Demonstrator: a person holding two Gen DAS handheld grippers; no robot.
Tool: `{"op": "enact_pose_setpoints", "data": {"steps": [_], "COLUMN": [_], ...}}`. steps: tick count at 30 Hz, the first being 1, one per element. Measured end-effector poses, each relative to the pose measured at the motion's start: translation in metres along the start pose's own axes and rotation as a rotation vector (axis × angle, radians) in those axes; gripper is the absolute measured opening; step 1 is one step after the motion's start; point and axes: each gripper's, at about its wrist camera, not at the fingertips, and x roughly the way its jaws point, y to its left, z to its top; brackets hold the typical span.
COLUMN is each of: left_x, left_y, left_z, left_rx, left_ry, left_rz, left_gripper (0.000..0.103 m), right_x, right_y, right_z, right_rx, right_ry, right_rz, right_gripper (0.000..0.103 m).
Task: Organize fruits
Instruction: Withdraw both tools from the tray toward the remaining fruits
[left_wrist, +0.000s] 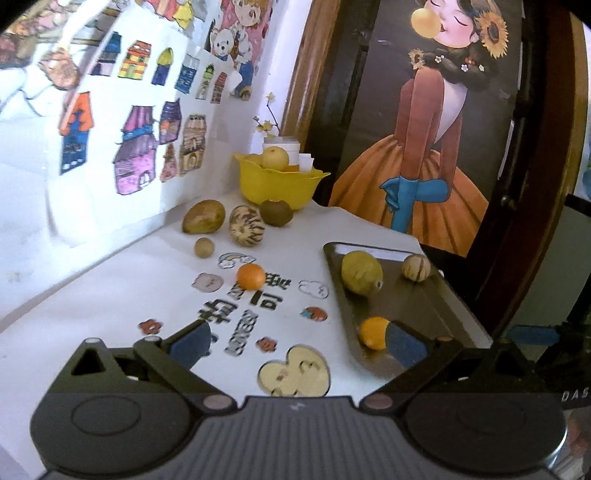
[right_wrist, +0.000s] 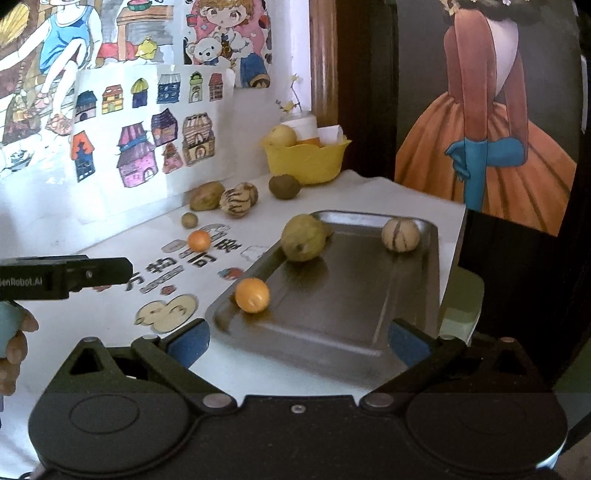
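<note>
A metal tray (right_wrist: 351, 314) (left_wrist: 436, 306) lies on the white table and holds an orange (right_wrist: 252, 294) (left_wrist: 373, 332), a green pear-like fruit (right_wrist: 303, 238) (left_wrist: 361, 272) and a small striped melon (right_wrist: 400, 235) (left_wrist: 416, 268). Loose on the table are another orange (left_wrist: 251, 276) (right_wrist: 199, 240), a small brown fruit (left_wrist: 204, 247), a mango (left_wrist: 204, 216), a striped melon (left_wrist: 246, 225) and a kiwi (left_wrist: 276, 212). My left gripper (left_wrist: 299, 341) is open and empty over the table beside the tray. My right gripper (right_wrist: 299, 341) is open and empty over the tray's near end.
A yellow bowl (left_wrist: 277, 184) (right_wrist: 306, 158) with fruit stands at the back by a white jar (left_wrist: 284, 146). Drawings cover the wall on the left. A dark painted panel (left_wrist: 424, 129) stands right of the table. The left gripper's body (right_wrist: 66, 277) shows at the left of the right wrist view.
</note>
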Motion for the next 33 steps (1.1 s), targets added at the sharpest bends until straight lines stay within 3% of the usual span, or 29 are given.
{"op": "enact_pose_setpoints", "data": {"steps": [13, 24, 33], "left_x": [-0.039, -0.035, -0.017], "left_y": [0.035, 0.065, 0.085], "left_z": [-0.028, -0.030, -0.016], "left_rx": [-0.010, -0.061, -0.085], "left_ry": [0.064, 0.131, 0.149], "left_rz": [0.086, 0.154, 0.204], "left_gripper": [0.103, 0.103, 0.103], "right_x": [-0.006, 0.008, 0.022], "right_y": [0.040, 0.066, 0.052], "right_z": [-0.024, -0.019, 0.002], "right_rx": [0.017, -0.049, -0.145], "right_ry": [0.088, 0.130, 0.124], "right_rz": [0.060, 0.133, 0.174], "right_gripper": [0.102, 0.102, 0.102]}}
